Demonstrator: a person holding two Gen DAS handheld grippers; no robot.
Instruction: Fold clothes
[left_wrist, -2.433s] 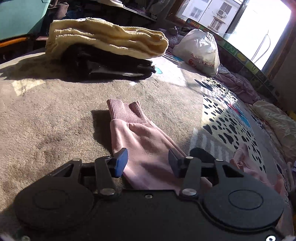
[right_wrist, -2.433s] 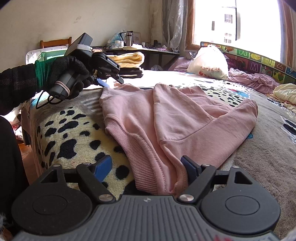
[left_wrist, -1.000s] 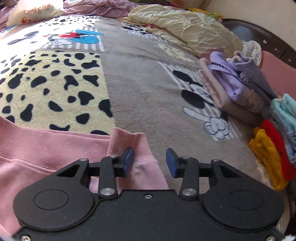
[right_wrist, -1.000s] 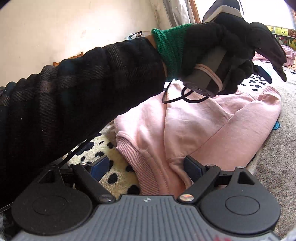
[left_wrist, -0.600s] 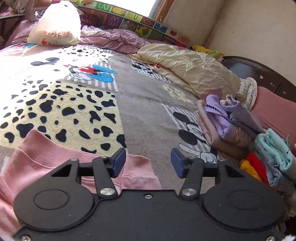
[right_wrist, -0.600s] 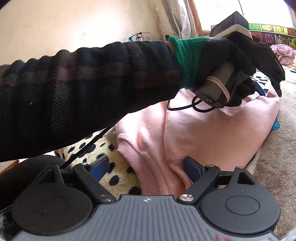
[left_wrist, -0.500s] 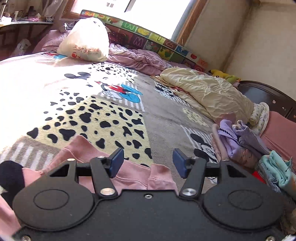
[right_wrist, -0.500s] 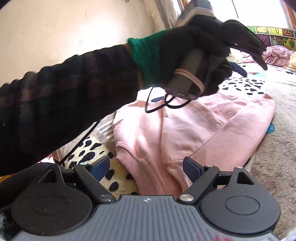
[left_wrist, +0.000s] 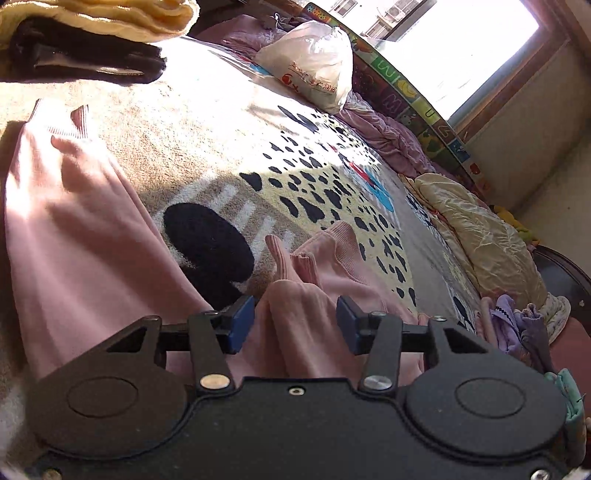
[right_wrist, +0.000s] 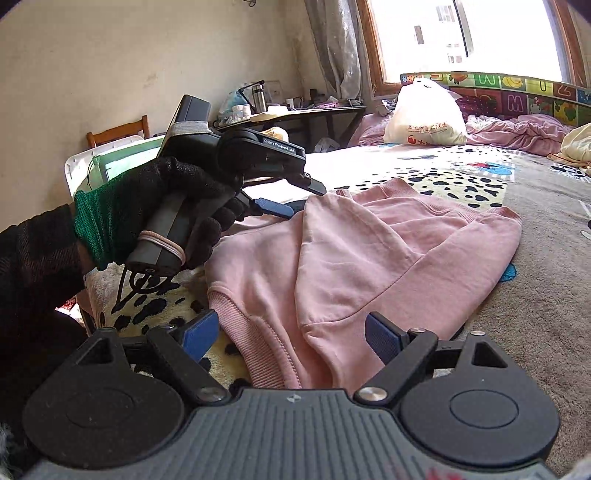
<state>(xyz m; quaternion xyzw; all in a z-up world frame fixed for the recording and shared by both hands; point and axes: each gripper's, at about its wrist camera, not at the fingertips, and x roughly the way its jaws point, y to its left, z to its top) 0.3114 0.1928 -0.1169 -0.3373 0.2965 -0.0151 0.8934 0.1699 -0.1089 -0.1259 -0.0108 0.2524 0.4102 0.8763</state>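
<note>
left gripper (left_wrist: 295, 323): jaws apart, nothing clamped; pink fabric bunched between and under the blue pads, no pinch visible. Seen from right wrist view too (right_wrist: 288, 201), held above the far-left edge of the garment by a black-gloved hand (right_wrist: 184, 206), green cuff, dark plaid sleeve.
right gripper (right_wrist: 291, 336): jaws wide apart, straddling the near hem; empty. Left pad over the spotted blanket, right pad just past the folded sleeve edge.
pink sweatshirt (right_wrist: 362, 251): lying on the bed, near its front-left part; one sleeve folded diagonally across the body, ribbed hem (right_wrist: 255, 332) facing the right camera. In left view (left_wrist: 74, 236): long sleeve running up-left to a ribbed cuff, second ribbed cuff (left_wrist: 284, 258) crumpled just ahead of the pads.
blanket (right_wrist: 535, 302): grey-tan fleece with black-spotted cream panel and cartoon print; covers the bed under the garment.
white plastic bag (right_wrist: 424, 118): far side of bed, by the window.
folded stack (left_wrist: 92, 37): cream towel on top of dark items, top-left in left view, well apart from the sweatshirt.
cream quilt (left_wrist: 476, 229): crumpled, right side of bed.
small clothes pile (left_wrist: 517, 325): purple and teal pieces at the right edge, near the dark headboard.
background: wooden chair (right_wrist: 118, 131), cluttered desk, letter-print mat along the wall.
</note>
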